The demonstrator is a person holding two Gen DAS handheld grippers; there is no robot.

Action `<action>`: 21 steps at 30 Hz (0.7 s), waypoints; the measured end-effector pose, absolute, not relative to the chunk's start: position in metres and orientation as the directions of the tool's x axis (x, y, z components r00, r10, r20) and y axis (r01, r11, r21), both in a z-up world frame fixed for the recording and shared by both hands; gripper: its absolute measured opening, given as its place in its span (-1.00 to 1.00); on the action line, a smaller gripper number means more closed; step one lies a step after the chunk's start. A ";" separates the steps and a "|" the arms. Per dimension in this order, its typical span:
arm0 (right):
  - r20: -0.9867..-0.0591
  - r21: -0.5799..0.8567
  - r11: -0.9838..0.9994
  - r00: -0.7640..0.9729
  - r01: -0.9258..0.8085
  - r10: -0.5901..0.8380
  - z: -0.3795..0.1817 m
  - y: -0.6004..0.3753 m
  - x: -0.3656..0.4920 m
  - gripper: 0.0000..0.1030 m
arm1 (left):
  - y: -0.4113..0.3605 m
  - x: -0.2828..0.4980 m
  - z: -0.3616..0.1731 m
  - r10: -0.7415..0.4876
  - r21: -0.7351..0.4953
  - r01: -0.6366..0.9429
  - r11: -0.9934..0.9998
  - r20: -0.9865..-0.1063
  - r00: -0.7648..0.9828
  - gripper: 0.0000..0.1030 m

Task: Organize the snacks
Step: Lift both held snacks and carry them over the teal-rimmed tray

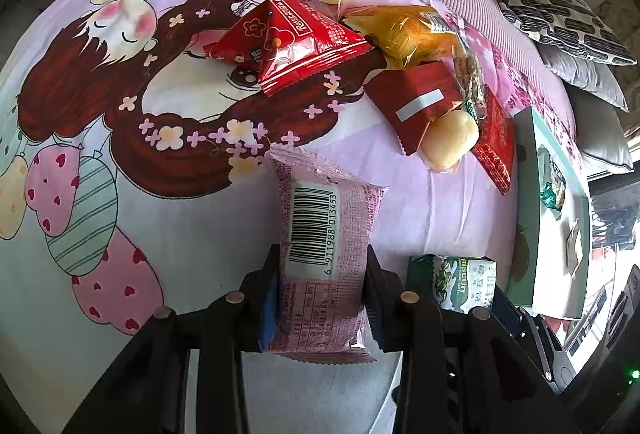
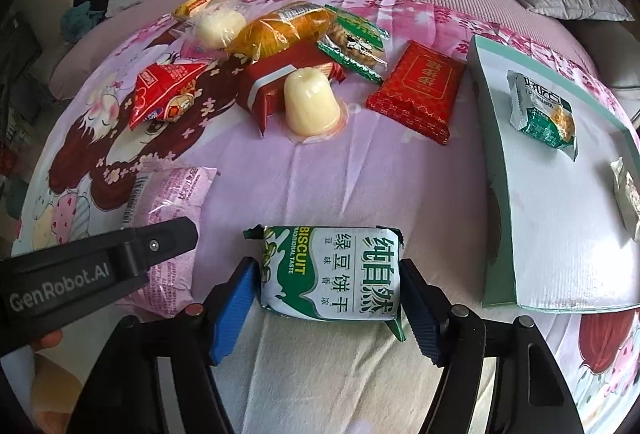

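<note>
- Your left gripper (image 1: pixel 322 294) is pinching the pink snack packet (image 1: pixel 326 246), barcode side up, above the cartoon bedsheet (image 1: pixel 120 114).
- Your right gripper (image 2: pixel 328 298) has the green biscuit pack (image 2: pixel 330 272) clamped between its pads.
- The snack pile (image 2: pixel 296 74) lies beyond both grippers.
- The teal tray (image 2: pixel 504 234) on the right holds two packets.

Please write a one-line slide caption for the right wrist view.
Right gripper closes around a green-and-white biscuit pack on the bed cover, beside a teal-rimmed tray holding two snacks.
</note>
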State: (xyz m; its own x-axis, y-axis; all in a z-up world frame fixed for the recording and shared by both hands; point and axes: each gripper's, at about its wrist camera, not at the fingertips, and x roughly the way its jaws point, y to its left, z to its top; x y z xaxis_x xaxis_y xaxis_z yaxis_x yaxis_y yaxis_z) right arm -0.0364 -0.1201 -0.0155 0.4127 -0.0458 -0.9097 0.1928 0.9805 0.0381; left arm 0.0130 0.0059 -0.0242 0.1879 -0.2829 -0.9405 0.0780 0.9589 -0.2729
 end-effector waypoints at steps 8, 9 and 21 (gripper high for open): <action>-0.906 0.063 0.976 0.423 0.208 -0.032 -0.012 -0.125 -0.039 0.27 | 0.004 0.015 -0.024 -0.279 -0.267 0.088 0.960 -0.941 0.193 -0.25; -0.905 0.066 0.975 0.423 0.210 -0.030 -0.011 -0.125 -0.039 0.26 | 0.004 0.015 -0.023 -0.280 -0.267 0.089 0.960 -0.940 0.194 -0.25; -0.869 0.099 0.969 0.495 0.225 -0.026 0.015 -0.135 -0.053 0.25 | -0.002 0.014 -0.004 -0.315 -0.293 0.123 0.948 -0.919 0.236 -0.26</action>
